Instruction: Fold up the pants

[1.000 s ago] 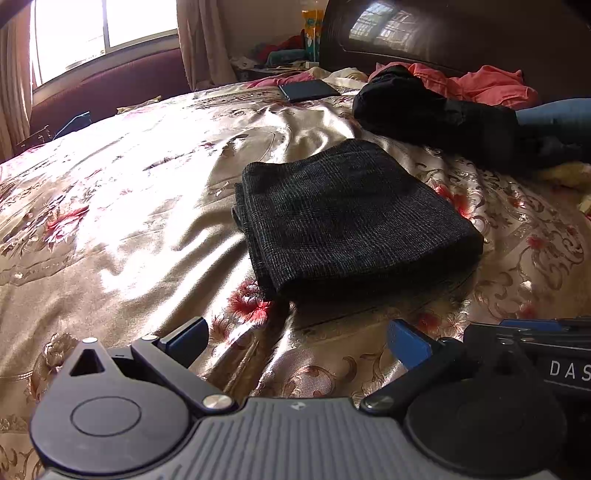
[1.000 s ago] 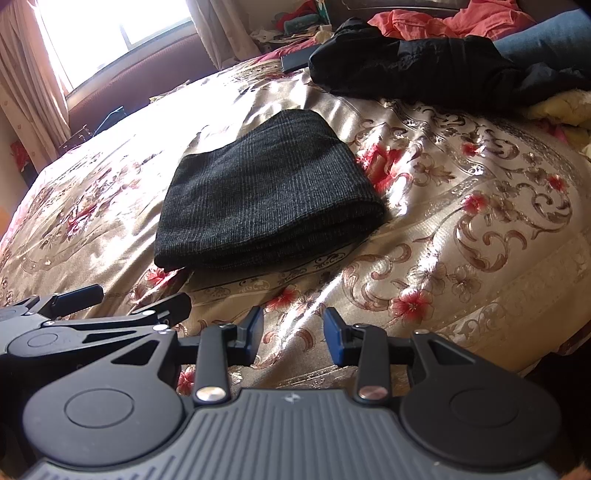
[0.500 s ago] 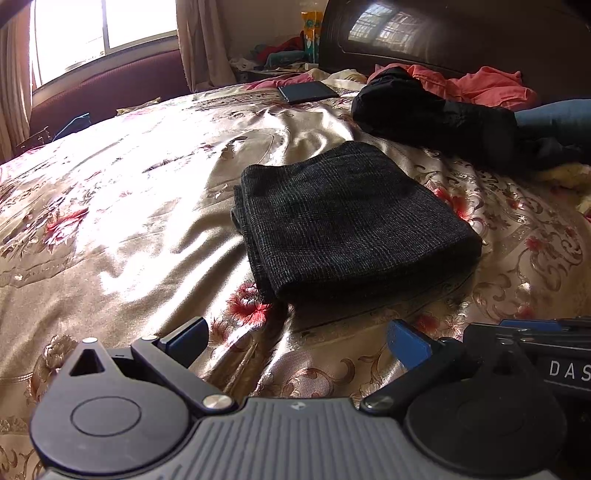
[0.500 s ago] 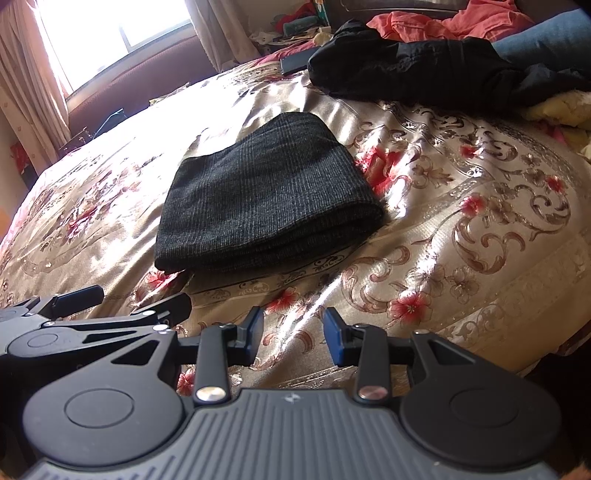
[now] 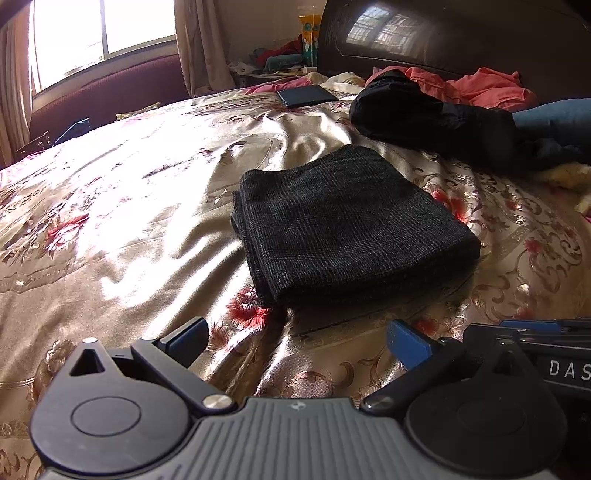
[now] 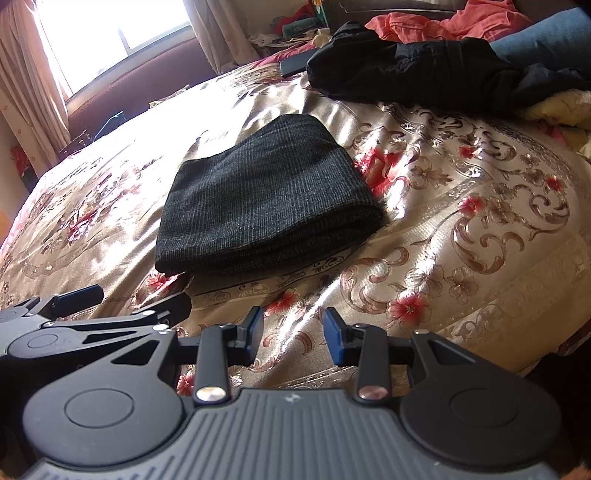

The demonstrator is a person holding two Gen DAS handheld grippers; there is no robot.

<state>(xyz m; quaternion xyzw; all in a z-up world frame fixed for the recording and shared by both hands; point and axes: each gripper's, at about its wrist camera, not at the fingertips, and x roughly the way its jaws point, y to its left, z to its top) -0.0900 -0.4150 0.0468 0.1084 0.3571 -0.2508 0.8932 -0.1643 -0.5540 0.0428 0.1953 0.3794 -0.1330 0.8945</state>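
The dark grey checked pants lie folded into a thick flat square on the gold floral bedspread, also in the right wrist view. My left gripper is open and empty, hovering short of the pants' near edge. My right gripper is open and empty, jaws a smaller gap apart, to the right of the left gripper, which shows at its left. The right gripper's body also shows at the right edge of the left wrist view.
A heap of black clothing, orange-red garments and blue jeans lies at the far right by the dark headboard. A dark tablet lies at the bed's far side. The bed edge drops off at right.
Almost nothing: both grippers have drifted back very slightly, so the folded pants sit a touch farther off. Both stay open and empty.
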